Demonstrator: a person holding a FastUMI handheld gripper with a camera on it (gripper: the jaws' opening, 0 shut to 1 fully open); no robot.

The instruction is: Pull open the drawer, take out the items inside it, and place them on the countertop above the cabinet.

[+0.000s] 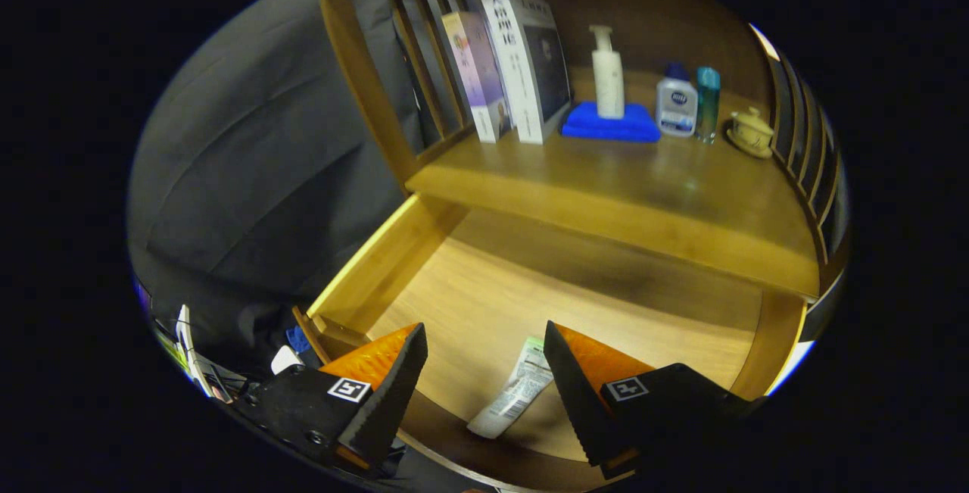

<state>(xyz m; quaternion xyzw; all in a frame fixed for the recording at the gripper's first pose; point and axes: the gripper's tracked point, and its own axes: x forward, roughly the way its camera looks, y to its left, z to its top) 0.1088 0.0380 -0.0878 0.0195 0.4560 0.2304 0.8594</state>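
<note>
The gripper hangs over the pulled-out drawer in the lower middle of the frame, its two fingers spread wide and holding nothing. Between them, low in the frame, lies a flat white packet with a green end — it rests on the drawer floor, slanting from lower left to upper right, its upper end just beside the inner edge of the right-hand finger. Whether that finger touches it cannot be told.

The drawer is wooden, with a pale floor and a lit left wall; the packet is the one thing seen inside it, near the front. The rear part of the floor is in shadow under the bench edge.

Above the drawer, across the middle of the frame, runs the wooden bench of the cabinet. At its back, in the upper middle, stand two books leaning against a slatted side panel. To their right a white pump bottle stands upright on a folded blue cloth. Next come a squat white bottle with a dark cap and, touching or just beside it, a slim teal bottle. Farther right sits a small lidded cup on a saucer.

The left of the frame shows dark cloth — the booth wall. At the lower left lie some small mixed items, too blurred to name.
</note>
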